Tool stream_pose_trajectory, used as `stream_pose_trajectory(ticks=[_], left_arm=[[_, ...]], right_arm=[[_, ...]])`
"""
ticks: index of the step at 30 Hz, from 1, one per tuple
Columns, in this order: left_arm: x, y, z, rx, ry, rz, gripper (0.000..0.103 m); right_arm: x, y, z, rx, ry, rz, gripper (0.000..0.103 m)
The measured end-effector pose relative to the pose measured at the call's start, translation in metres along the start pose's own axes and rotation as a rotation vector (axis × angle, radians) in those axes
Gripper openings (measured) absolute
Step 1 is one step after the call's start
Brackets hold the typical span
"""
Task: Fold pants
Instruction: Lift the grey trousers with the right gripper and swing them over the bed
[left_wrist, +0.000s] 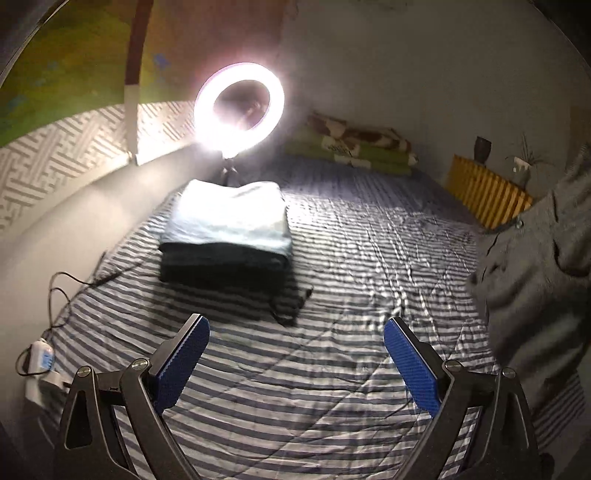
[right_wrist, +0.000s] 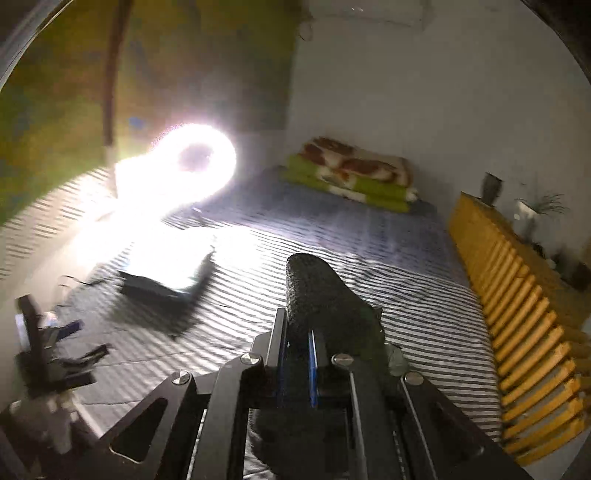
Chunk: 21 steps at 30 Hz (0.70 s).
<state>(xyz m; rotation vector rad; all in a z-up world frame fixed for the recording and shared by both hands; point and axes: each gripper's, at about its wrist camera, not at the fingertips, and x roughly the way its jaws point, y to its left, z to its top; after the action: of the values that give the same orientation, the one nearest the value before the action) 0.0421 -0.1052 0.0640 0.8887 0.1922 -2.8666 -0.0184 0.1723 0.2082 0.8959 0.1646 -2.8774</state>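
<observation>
Pinching grey pants (right_wrist: 325, 302), right gripper (right_wrist: 297, 354), left gripper (left_wrist: 296, 354) gaping

No legible text or labels.

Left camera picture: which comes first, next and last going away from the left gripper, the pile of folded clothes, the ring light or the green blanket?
From the left gripper, open above the striped bed:
1. Pile of folded clothes, ahead, a bit left.
2. Ring light, just behind the pile, by the wall.
3. Green blanket, at the far end, to the right.
</observation>
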Motion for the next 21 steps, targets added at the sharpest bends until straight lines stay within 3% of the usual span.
stream_pose_trajectory(ticks=[2, 6, 13, 17, 21], left_arm=[[-0.012, 0.002, 0.006, 0.004, -0.018, 0.018, 0.097], [-0.03, -0.003, 0.015, 0.018, -0.04, 0.03, 0.097], [-0.056, -0.023, 0.025, 0.037, -0.065, 0.008, 0.097], [-0.077, -0.017, 0.031, 0.029, -0.099, 0.019, 0.097], [-0.092, -0.001, 0.037, 0.016, -0.126, 0.048, 0.097]], right_arm=[[-0.023, 0.002, -0.006, 0.02, -0.025, 0.067, 0.008], [-0.058, 0.003, -0.012, 0.03, -0.053, 0.118, 0.008], [-0.099, 0.028, 0.012, -0.006, -0.108, 0.153, 0.008], [-0.13, 0.056, 0.033, -0.065, -0.169, 0.194, 0.008], [-0.164, 0.061, 0.039, -0.069, -0.247, 0.228, 0.008]])
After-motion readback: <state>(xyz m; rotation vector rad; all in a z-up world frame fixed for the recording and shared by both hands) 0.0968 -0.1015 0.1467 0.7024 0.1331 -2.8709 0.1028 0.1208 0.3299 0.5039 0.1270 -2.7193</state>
